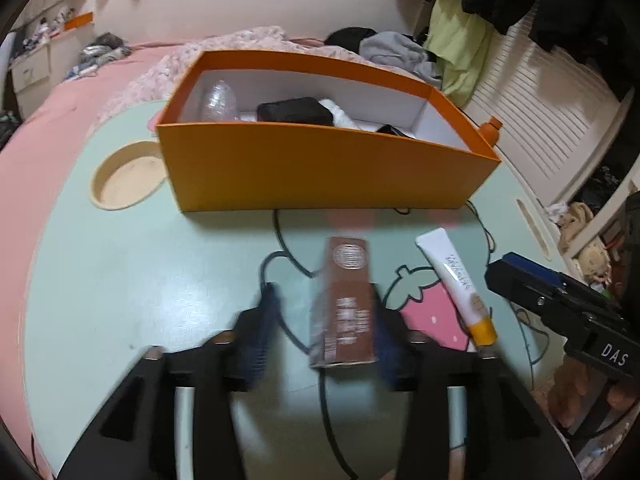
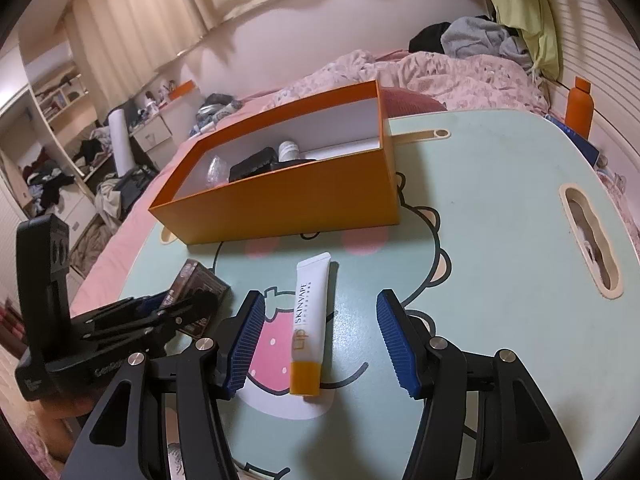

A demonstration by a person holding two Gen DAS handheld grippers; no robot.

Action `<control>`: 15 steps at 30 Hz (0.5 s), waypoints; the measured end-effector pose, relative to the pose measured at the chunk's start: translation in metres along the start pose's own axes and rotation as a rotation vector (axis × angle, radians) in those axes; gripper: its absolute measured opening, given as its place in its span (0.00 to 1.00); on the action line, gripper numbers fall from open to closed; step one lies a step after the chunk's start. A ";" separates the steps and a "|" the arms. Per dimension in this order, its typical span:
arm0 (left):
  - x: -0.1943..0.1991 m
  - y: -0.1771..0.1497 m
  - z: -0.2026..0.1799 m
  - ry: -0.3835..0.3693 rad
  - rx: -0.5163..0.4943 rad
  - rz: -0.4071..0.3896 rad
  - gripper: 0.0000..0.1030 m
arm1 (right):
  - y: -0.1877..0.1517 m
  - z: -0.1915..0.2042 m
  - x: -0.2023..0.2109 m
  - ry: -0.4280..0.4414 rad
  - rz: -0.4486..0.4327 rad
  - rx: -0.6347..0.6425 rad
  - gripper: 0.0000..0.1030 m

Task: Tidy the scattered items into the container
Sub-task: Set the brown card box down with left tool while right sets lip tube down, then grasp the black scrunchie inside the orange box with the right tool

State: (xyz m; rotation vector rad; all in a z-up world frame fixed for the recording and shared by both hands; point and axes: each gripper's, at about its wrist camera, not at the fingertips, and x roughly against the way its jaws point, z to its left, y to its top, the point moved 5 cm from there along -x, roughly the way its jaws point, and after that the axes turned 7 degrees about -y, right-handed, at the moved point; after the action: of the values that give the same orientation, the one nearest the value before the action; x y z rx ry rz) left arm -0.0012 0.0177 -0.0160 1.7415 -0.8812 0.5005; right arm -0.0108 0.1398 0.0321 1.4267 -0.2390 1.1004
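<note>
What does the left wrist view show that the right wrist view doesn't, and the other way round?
Only the left wrist view shows the round cup recess in the table and the brown carton's printed face between the open left gripper. Only the right wrist view shows the table's handle slot and the tube's "Lip" lettering, between the open right gripper's fingers. Both show the orange box with items inside, the tube, the carton and the orange bottle.

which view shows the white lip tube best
The right wrist view: the tube lies sharp and whole between the open right claw, lettering readable. The left wrist view shows it smaller, off to the right, lettering hard to read.
</note>
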 end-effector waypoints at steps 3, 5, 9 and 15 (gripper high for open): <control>0.015 0.000 -0.001 0.027 -0.017 -0.079 0.70 | 0.000 0.000 0.001 0.003 -0.003 -0.001 0.57; 0.025 0.000 -0.002 0.009 -0.032 -0.123 0.76 | 0.001 0.000 0.001 0.003 -0.006 -0.002 0.57; 0.029 0.004 0.000 -0.019 -0.021 -0.141 0.79 | 0.000 0.000 0.000 0.004 -0.005 -0.002 0.57; 0.033 0.004 0.007 -0.037 0.031 -0.176 0.79 | 0.005 0.001 0.002 0.027 0.004 -0.011 0.56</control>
State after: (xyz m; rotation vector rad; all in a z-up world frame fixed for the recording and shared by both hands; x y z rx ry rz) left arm 0.0162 0.0000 0.0078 1.8426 -0.7405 0.3681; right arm -0.0131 0.1385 0.0368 1.4008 -0.2280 1.1193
